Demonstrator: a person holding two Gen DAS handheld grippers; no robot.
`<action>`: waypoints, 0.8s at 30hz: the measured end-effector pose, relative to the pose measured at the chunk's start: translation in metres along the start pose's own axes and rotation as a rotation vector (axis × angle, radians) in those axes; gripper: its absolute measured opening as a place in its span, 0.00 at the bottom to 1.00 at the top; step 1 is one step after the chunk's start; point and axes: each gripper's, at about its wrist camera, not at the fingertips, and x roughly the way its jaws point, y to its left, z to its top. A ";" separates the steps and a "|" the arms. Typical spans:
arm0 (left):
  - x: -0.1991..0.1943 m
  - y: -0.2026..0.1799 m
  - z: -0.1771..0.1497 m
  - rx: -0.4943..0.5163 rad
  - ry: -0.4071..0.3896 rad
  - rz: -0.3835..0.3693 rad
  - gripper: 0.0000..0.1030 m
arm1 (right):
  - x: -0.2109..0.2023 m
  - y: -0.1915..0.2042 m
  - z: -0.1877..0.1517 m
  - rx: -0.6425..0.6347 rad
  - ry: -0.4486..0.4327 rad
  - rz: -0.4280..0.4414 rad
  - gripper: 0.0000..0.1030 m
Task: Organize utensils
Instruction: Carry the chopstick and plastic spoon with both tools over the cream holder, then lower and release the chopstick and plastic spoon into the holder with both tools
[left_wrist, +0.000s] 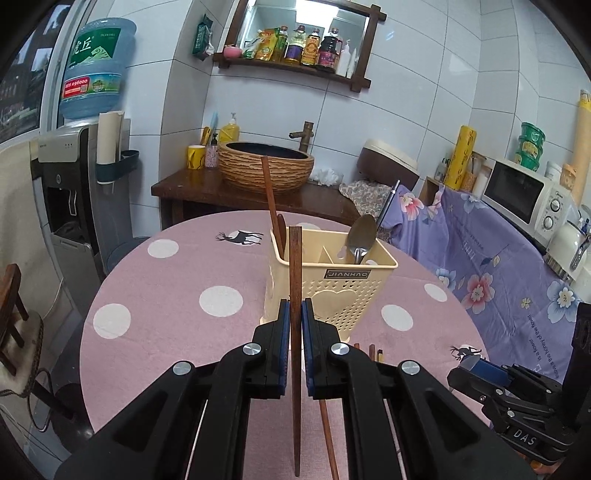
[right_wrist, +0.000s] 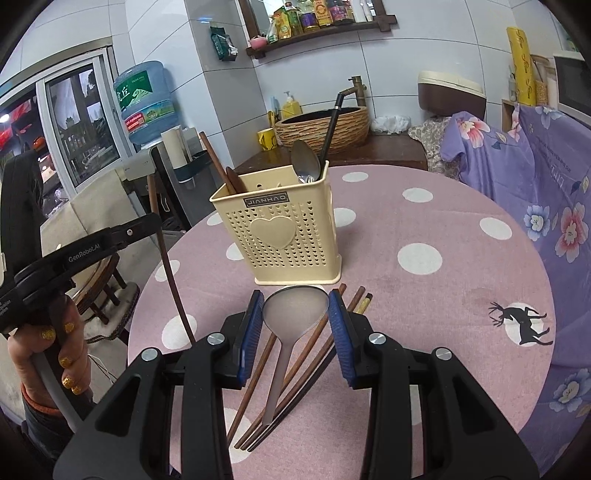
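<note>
The left gripper (left_wrist: 295, 325) pinches a stiff, light wooden chopstick (left_wrist: 295, 280) mid-shaft, while the right gripper (right_wrist: 295, 314) hangs open over the slippery translucent spoon (right_wrist: 291, 314) near the tabletop's front edge.

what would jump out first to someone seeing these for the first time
Probably the dark wooden chopstick held upright in the left tool, just before the cream utensil holder on the pink dotted tablecloth. Next, the translucent spoon lying between the open right tool.
</note>
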 end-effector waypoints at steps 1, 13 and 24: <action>-0.001 0.002 0.002 -0.002 -0.006 0.000 0.07 | -0.001 0.001 0.001 -0.004 -0.003 0.000 0.36; -0.027 -0.007 0.050 0.003 -0.107 -0.043 0.07 | -0.011 0.022 0.059 -0.092 -0.125 -0.037 0.36; -0.025 -0.016 0.154 -0.071 -0.335 0.008 0.07 | -0.003 0.042 0.174 -0.121 -0.357 -0.161 0.36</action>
